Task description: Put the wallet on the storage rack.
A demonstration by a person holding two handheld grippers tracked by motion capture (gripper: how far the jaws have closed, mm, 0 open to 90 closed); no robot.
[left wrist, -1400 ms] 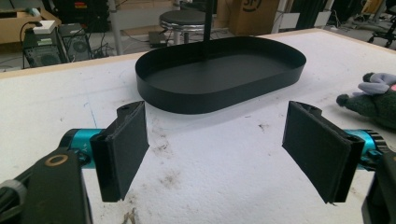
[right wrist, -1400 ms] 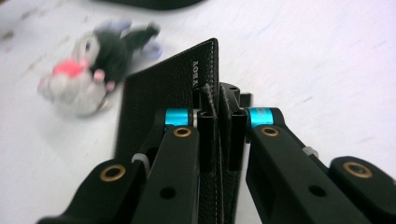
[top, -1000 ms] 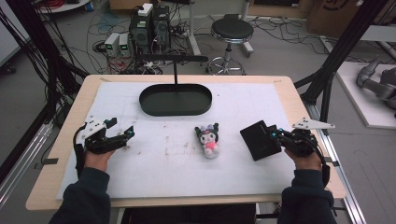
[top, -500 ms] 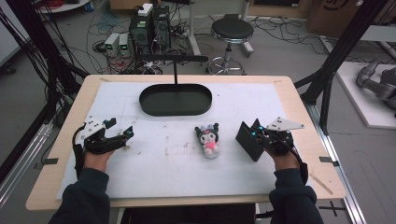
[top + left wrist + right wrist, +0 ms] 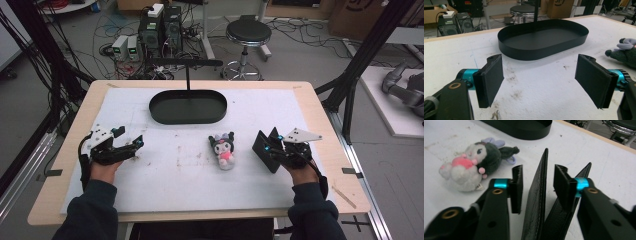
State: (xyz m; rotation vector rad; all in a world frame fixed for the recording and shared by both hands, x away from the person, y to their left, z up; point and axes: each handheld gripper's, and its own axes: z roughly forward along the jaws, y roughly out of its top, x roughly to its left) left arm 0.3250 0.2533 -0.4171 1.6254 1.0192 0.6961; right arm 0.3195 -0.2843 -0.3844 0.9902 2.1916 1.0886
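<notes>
A black leather wallet [image 5: 263,148] stands half-folded like a tent on the white mat, right of a small plush toy [image 5: 223,150] with a dark head and pink body. My right gripper [image 5: 273,143] straddles one wallet flap [image 5: 536,202]. Its jaws have just been opening, and a gap shows on each side of the flap, so the pads do not press it. The plush [image 5: 471,167] lies just left of that gripper [image 5: 537,187]. My left gripper [image 5: 131,146] rests at the mat's left side, open wide [image 5: 539,82] with nothing between its pads.
A black oval tray [image 5: 160,115] with an upright post stands at the back middle of the mat; its bare floor [image 5: 544,37] lies ahead of the left gripper. The plush [image 5: 626,52] shows at that view's right edge. Wooden table edges frame the mat.
The right gripper has moved left toward the plush, bringing the wallet from lying flat to standing on edge. Its jaws have opened off the flap. The left gripper has stayed put.
</notes>
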